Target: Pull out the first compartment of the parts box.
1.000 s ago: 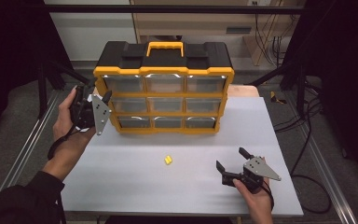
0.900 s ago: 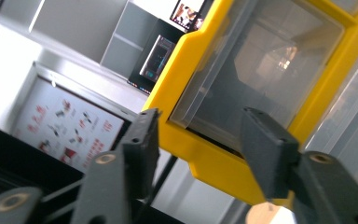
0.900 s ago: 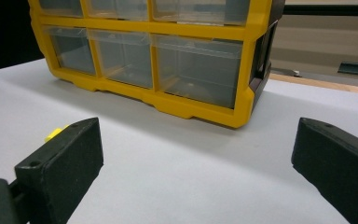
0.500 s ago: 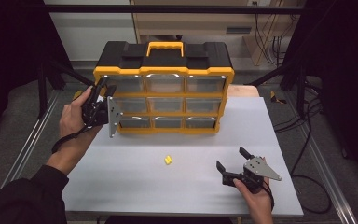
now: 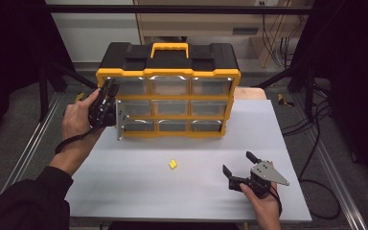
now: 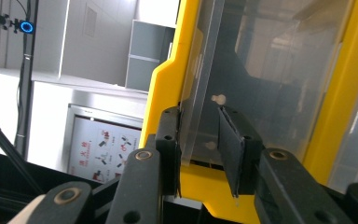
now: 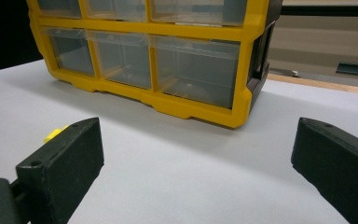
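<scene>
Left gripper (image 6: 199, 154) closing, jaws astride clear drawer (image 6: 242, 70) front lip, not yet pinching; thin plastic, slick, light. Right gripper (image 5: 242, 167) released.

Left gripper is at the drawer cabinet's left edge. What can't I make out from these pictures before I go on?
- High view: left gripper jaw tips, hidden by the hand and gripper body.
- Left gripper view: drawer front between the pads, contact unclear; which drawer, cut off.
- Yellow piece: too small to identify; in the right gripper view, partly behind a jaw.
- Drawer cabinet: contents blurred.

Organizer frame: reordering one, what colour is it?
Yellow frame with a black top; the high view shows it best.
</scene>
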A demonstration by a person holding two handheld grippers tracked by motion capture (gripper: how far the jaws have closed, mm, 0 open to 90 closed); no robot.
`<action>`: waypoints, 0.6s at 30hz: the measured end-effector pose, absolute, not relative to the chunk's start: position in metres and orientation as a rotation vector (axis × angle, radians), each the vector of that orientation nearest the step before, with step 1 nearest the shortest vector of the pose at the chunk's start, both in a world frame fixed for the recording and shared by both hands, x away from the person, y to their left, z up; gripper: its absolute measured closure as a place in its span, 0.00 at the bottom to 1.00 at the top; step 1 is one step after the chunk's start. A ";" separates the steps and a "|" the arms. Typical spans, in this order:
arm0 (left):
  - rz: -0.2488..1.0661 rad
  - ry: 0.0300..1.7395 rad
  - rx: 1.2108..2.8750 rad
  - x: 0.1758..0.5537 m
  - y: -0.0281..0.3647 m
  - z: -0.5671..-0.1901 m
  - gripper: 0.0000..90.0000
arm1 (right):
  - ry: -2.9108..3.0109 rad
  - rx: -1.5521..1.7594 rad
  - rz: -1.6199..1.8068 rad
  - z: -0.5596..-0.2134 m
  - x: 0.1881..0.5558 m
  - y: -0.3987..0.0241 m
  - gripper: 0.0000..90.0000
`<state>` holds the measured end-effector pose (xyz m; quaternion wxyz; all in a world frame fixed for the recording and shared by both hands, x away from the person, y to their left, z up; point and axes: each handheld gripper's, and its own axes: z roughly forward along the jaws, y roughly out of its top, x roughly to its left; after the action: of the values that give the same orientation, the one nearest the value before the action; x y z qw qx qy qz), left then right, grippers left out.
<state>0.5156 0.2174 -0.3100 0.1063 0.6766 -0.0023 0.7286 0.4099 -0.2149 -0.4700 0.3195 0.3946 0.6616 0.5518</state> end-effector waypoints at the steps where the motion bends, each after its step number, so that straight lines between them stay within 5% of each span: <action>1: 2.155 -0.013 1.993 0.517 0.217 -0.311 0.78 | 1.740 1.035 1.451 -0.470 0.410 -0.215 0.03; 18: 2.295 -0.048 1.936 0.521 0.214 -0.319 0.86 | 1.735 1.042 1.451 -0.470 0.410 -0.216 0.03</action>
<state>0.5215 0.2142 -0.3187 0.0694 0.6431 -0.0161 0.7625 0.4096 -0.2160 -0.4702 0.3197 0.3964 0.6602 0.5521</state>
